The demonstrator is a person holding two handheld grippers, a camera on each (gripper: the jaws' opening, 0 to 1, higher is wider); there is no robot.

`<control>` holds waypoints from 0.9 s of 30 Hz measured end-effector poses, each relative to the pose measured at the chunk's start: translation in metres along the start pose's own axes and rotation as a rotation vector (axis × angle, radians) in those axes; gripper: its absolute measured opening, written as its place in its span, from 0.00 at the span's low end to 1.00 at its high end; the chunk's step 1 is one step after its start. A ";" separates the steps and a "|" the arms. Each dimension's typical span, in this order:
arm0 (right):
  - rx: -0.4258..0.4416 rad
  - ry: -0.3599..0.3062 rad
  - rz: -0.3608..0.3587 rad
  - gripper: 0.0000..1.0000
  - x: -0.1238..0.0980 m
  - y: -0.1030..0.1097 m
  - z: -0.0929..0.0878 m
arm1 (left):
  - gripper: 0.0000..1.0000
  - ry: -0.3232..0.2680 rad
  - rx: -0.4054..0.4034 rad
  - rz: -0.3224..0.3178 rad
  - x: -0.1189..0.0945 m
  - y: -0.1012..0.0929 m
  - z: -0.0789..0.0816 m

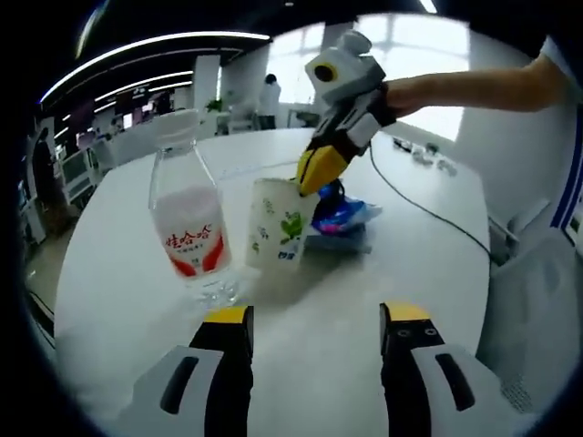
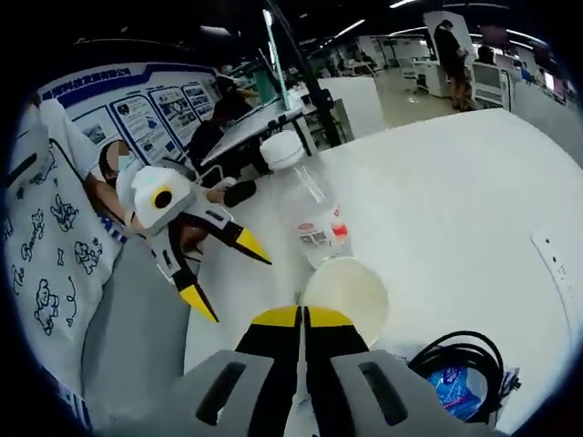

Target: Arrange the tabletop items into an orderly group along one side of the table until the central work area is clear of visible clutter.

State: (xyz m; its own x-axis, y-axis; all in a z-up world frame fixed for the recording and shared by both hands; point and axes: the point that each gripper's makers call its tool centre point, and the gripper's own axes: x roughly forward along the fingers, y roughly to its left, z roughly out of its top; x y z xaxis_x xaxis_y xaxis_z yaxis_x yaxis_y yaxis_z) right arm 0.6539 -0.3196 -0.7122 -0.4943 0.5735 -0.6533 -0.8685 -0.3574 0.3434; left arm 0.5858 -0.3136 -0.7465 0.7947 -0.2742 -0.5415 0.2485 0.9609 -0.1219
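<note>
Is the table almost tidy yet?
Not yet. The plastic bottle, paper cup, blue packet and black cable already sit close together. The right gripper is shut on the paper cup's rim, seemingly to move it. The left gripper is open and holds nothing. The group still needs shifting to one side.

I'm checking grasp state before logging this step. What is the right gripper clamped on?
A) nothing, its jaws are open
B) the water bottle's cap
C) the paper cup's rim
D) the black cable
C: the right gripper has its jaws shut on the rim of the paper cup, beside the water bottle.
</note>
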 end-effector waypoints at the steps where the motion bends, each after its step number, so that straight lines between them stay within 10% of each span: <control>1: -0.009 0.007 -0.002 0.00 -0.001 0.003 0.000 | 0.51 -0.011 0.009 -0.003 0.001 -0.002 0.004; 27: -0.272 0.194 0.075 0.00 -0.004 0.056 -0.007 | 0.43 -0.022 0.133 -0.034 0.030 -0.010 0.036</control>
State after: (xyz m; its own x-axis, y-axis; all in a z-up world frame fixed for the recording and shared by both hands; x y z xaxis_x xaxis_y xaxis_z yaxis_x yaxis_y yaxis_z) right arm 0.6075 -0.3474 -0.6948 -0.5172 0.3970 -0.7582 -0.7758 -0.5915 0.2195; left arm 0.6273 -0.3327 -0.7322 0.7958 -0.3089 -0.5208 0.3460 0.9378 -0.0276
